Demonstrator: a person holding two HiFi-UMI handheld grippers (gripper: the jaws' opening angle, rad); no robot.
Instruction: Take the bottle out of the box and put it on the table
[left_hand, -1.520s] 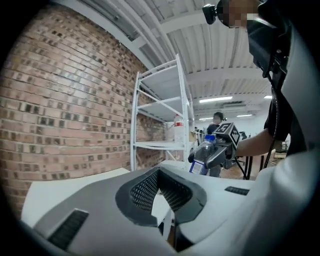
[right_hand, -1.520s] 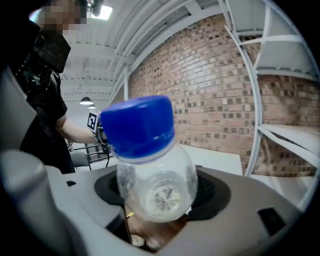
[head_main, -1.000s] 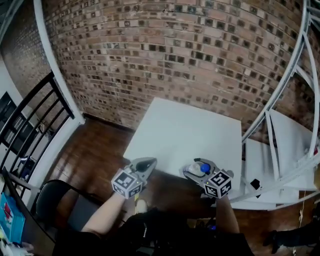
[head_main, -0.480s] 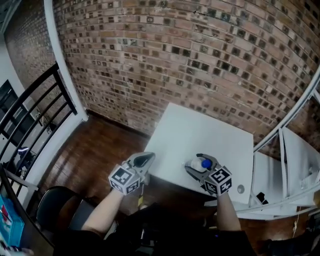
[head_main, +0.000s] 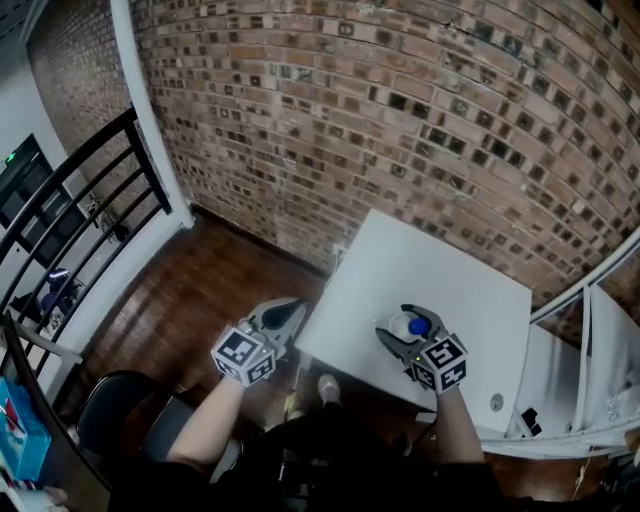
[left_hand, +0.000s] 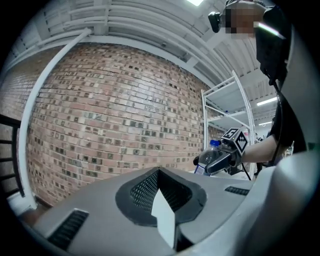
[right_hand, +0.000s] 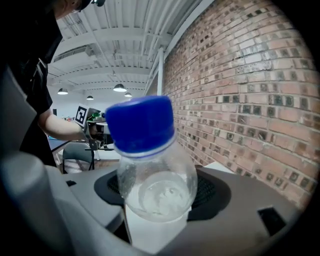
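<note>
In the head view, my right hand-held gripper (head_main: 404, 331) holds the bottle (head_main: 408, 326) above the near edge of the white surface (head_main: 450, 275). The blue cap (head_main: 419, 326) sits toward the gripper's right side. I cannot tell from here whether the bottle touches the surface. My left hand-held gripper (head_main: 287, 316) hangs just off the surface's left edge, over the wooden floor (head_main: 200, 290), with a brick wall (head_main: 400, 120) behind. In the left gripper view, its jaws are pressed together with nothing between them, and across from them I see the other gripper carrying the bottle. In the right gripper view, the jaws pinch the clear bottle by its body, with the cap pointing up toward the camera and the brick wall on the right.
</note>
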